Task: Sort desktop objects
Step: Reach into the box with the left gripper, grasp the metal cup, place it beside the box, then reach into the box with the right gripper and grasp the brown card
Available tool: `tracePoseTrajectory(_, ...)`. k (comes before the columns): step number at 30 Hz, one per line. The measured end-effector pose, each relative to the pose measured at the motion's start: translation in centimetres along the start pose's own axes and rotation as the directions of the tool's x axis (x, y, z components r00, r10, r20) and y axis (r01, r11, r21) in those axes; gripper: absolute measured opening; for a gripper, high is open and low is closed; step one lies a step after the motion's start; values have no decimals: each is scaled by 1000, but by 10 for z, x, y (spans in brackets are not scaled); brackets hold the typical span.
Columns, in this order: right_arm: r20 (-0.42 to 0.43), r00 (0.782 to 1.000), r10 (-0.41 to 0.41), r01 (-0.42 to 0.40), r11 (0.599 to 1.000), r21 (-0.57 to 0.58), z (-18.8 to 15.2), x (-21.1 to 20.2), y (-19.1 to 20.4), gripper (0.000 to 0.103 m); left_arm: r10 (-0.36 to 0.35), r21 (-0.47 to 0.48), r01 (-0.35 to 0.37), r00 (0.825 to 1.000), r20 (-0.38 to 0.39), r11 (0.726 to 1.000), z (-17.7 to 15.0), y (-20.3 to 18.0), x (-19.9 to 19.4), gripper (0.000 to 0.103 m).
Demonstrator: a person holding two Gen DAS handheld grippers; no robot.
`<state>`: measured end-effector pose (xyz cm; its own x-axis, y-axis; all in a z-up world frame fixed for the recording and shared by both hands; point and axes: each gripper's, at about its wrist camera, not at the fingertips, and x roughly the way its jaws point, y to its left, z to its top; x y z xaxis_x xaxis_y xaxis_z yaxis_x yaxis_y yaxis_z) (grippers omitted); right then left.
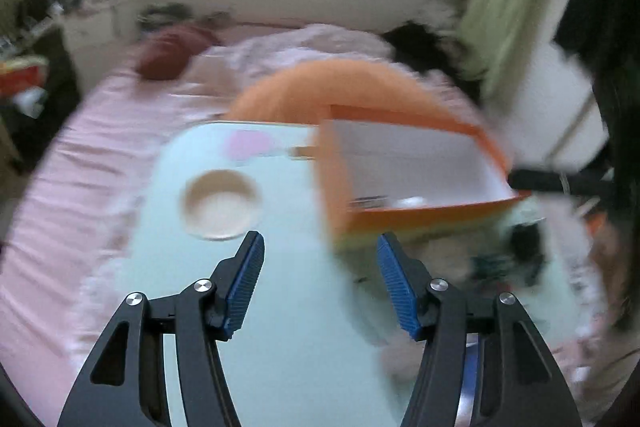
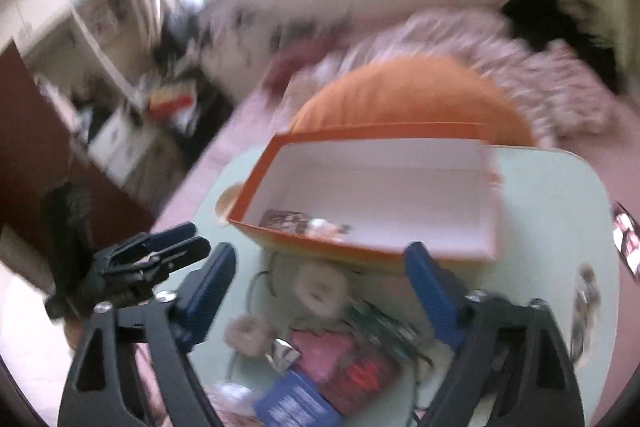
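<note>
An open orange box (image 1: 416,167) with a white inside stands on the pale green table (image 1: 288,307); it also shows in the right wrist view (image 2: 380,183), with a few small items in its near left corner. My left gripper (image 1: 320,263) is open and empty above the table, left of the box. My right gripper (image 2: 320,279) is open and empty above a blurred pile: a fluffy white ring (image 2: 320,287), a pink packet (image 2: 320,355), a red packet (image 2: 360,379), a blue card (image 2: 296,403). The left gripper (image 2: 160,259) shows at the left there.
A beige bowl (image 1: 220,203) sits on the table's left part. An orange cushion (image 2: 408,95) lies behind the box on the pink bed (image 1: 100,155). Shelves and clutter (image 2: 120,67) stand at the left. Both views are motion-blurred.
</note>
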<state>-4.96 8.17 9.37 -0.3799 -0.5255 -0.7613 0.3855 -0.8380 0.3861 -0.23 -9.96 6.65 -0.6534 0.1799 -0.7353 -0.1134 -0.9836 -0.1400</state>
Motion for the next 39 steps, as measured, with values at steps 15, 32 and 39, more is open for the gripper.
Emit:
tracePoseTrajectory(15, -435, 899, -54, 49, 999, -22, 45, 163, 15, 39, -99, -48, 98, 995, -29, 994, -14, 18, 12, 59)
tracePoseTrajectory(32, -219, 975, 27, 8, 987, 158, 52, 96, -7, 86, -99, -51, 97, 994, -51, 994, -17, 12, 22, 59)
tracePoseTrajectory(39, -261, 944, -203, 217, 976, 26, 17, 151, 26, 67, -111, -36, 109, 991, -68, 993, -19, 9, 23, 59)
